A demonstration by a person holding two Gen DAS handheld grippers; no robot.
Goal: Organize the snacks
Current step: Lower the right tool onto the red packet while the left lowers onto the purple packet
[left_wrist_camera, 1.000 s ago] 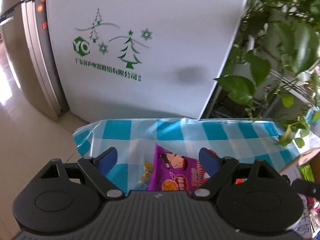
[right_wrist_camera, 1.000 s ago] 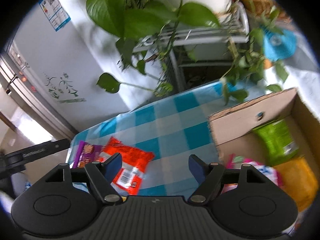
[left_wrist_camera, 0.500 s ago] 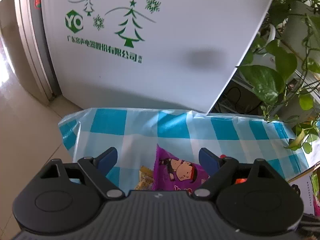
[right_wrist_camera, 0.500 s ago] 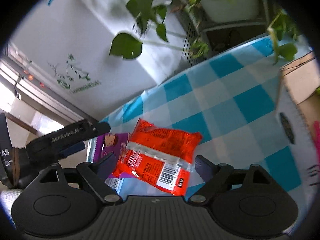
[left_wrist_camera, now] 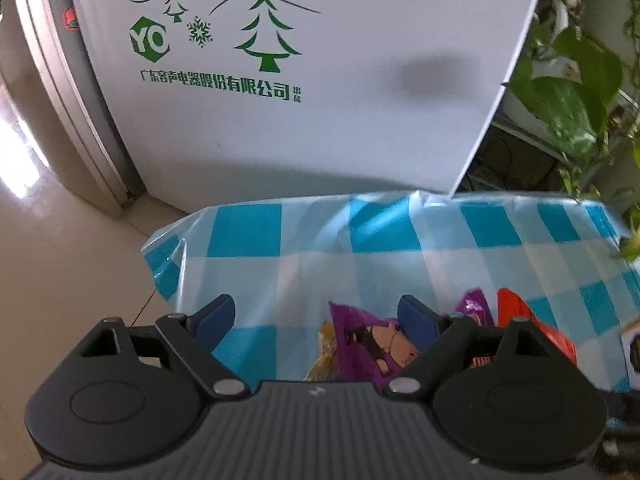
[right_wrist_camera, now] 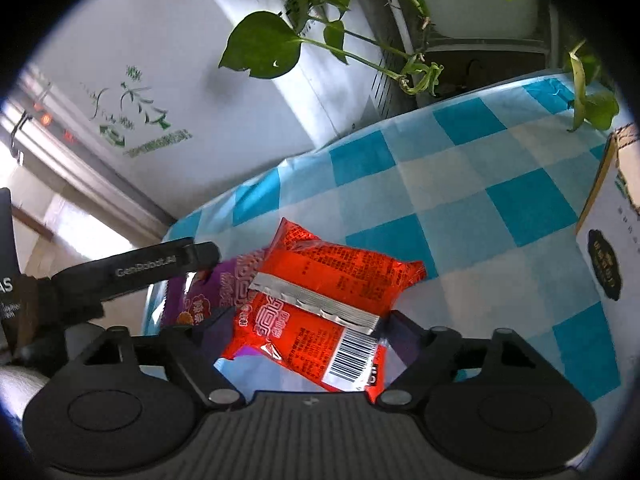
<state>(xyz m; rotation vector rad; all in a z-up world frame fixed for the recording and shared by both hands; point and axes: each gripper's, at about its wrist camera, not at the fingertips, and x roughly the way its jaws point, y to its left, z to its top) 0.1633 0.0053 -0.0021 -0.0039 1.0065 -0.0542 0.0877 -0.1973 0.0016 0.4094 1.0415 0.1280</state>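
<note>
Both tongs dropped toward the table since a second ago; right one swung off the cardboard box onto the snack pile, so the red packet now fills its view.

Right gripper (right_wrist_camera: 306, 330): jaws closing, red snack packet (right_wrist_camera: 324, 292) lies between the fingers, seam side and barcode up. Can't tell if the pads press on it yet. Packet overlaps a purple snack packet (right_wrist_camera: 208, 294) that sits toward the left finger. Cardboard box (right_wrist_camera: 608, 236) well off to the right of the tongs, only its printed wall in view.

Left gripper (left_wrist_camera: 318, 318): fingers spread wide, nothing pinched. Purple packet (left_wrist_camera: 368, 346) sits between them, closer to the right finger, partly hidden behind it. A yellow wrapper (left_wrist_camera: 324, 354) pokes out beside it. Red packet (left_wrist_camera: 532, 326) lies just outside the right finger.

Everything is on the blue checked tablecloth (left_wrist_camera: 392, 256). White appliance with green tree print (left_wrist_camera: 280, 80) stands beyond the table edge, plant leaves (right_wrist_camera: 264, 46) ahead of the right tongs.
</note>
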